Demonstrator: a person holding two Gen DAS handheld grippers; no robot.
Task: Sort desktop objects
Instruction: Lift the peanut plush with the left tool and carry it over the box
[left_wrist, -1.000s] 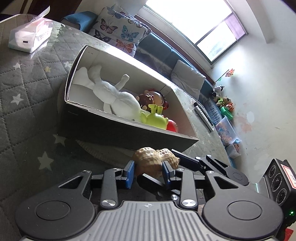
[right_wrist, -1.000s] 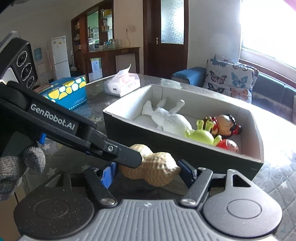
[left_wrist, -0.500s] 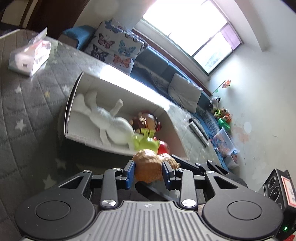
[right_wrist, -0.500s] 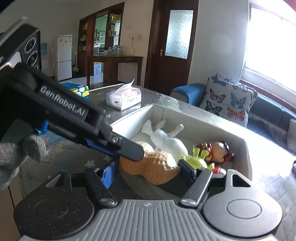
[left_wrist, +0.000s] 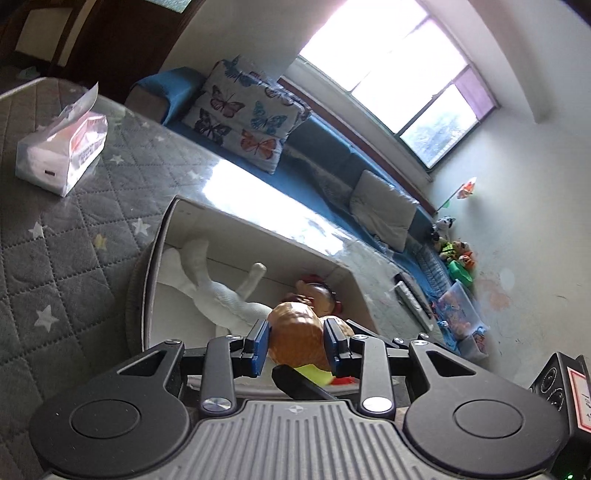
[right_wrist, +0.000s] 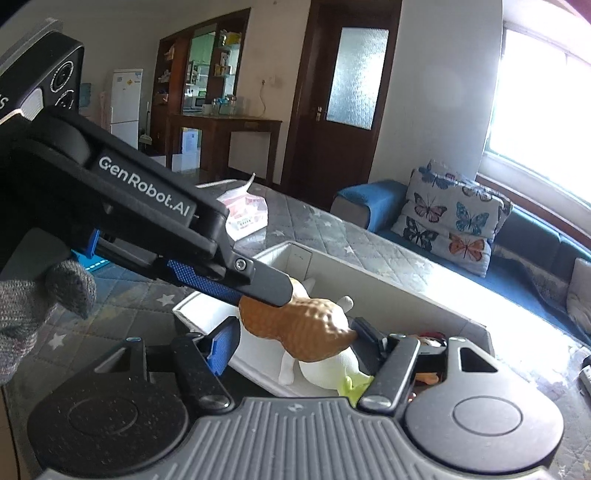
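Note:
A tan peanut-shaped toy (left_wrist: 295, 341) hangs above the open white-lined box (left_wrist: 151, 280). My left gripper (left_wrist: 297, 334) is shut on its middle, blue pads on both sides. My right gripper (right_wrist: 295, 341) is closing lengthwise on the same peanut toy (right_wrist: 306, 330), with a pad at each end. One of the left gripper's fingers (right_wrist: 258, 282) crosses over the toy in the right wrist view. In the box (right_wrist: 406, 295) lie a white plush animal (left_wrist: 221, 299), a doll with a red headband (left_wrist: 317, 290) and a green toy (right_wrist: 351, 384).
A tissue pack (left_wrist: 62, 151) sits on the grey quilted star-patterned table cover (left_wrist: 55, 258), left of the box. A grey gloved hand (right_wrist: 37, 306) holds the left gripper. A blue sofa with a butterfly cushion (left_wrist: 243, 118) runs behind the table.
Both grippers rose and carried the peanut toy from the table in front of the box to above its inside. The right gripper's jaws narrowed onto the toy's ends.

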